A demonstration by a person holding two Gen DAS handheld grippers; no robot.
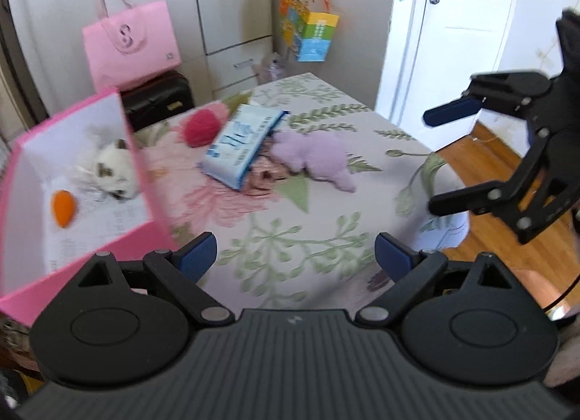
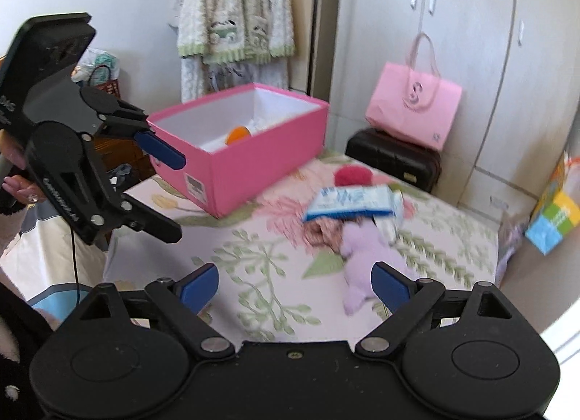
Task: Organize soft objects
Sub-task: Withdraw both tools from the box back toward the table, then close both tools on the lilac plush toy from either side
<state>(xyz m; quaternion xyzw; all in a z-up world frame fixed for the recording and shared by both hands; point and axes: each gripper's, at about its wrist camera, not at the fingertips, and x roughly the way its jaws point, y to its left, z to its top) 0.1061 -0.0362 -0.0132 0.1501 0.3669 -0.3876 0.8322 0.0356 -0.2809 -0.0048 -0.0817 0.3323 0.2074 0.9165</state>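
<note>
A pink box (image 1: 137, 235) (image 2: 253, 162) stands on the floral bed at the left. It holds a white plush toy (image 1: 114, 166) and an orange soft ball (image 1: 63, 208) (image 2: 237, 134). On the bed lie a lilac plush (image 1: 315, 159) (image 2: 366, 257), a blue-white tissue pack (image 1: 246, 142) (image 2: 353, 202), a red pompom (image 1: 201, 126) (image 2: 353, 175) and a pinkish cloth (image 2: 322, 233). My left gripper (image 1: 295, 257) (image 2: 163, 191) is open and empty beside the box. My right gripper (image 2: 295, 286) (image 1: 440, 159) is open and empty above the bed, near the lilac plush.
A pink shopping bag (image 1: 132, 46) (image 2: 413, 108) sits on a black suitcase (image 1: 159, 99) (image 2: 395, 159) behind the bed. A colourful bag (image 1: 308, 28) hangs on the wall. A robe (image 2: 235, 21) hangs at the back. A white door (image 1: 453, 21) and wooden floor (image 1: 482, 152) lie to the right.
</note>
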